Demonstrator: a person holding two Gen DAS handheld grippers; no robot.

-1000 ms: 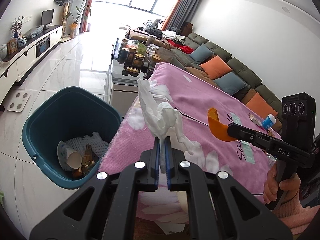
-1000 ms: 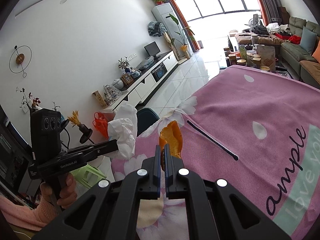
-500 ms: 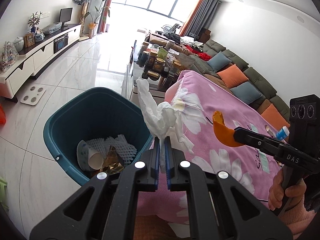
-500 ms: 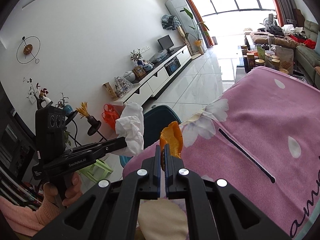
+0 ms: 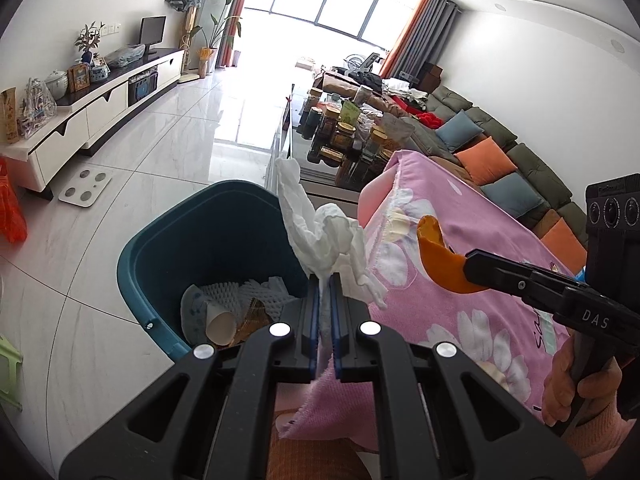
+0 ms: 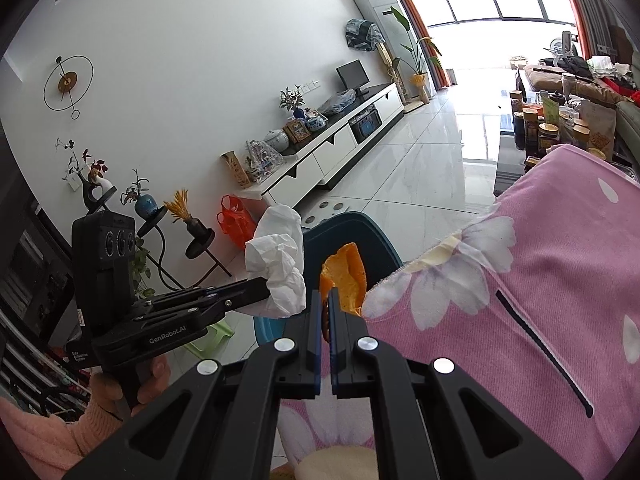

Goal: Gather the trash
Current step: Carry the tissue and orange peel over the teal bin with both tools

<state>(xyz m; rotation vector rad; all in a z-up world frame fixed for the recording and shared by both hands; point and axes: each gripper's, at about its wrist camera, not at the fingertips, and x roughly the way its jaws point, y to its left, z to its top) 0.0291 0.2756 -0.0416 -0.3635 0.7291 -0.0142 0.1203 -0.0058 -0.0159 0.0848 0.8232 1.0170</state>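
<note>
Bin nearer now — contents half hidden behind left tool

Bright daylight from blown-out window, floor glare, sharp focus, fisheye-bent edges

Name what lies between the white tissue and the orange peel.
In the left wrist view, only the pink cloth's corner shows between the tissue and the peel.

Right tool clamping orange peel
</note>
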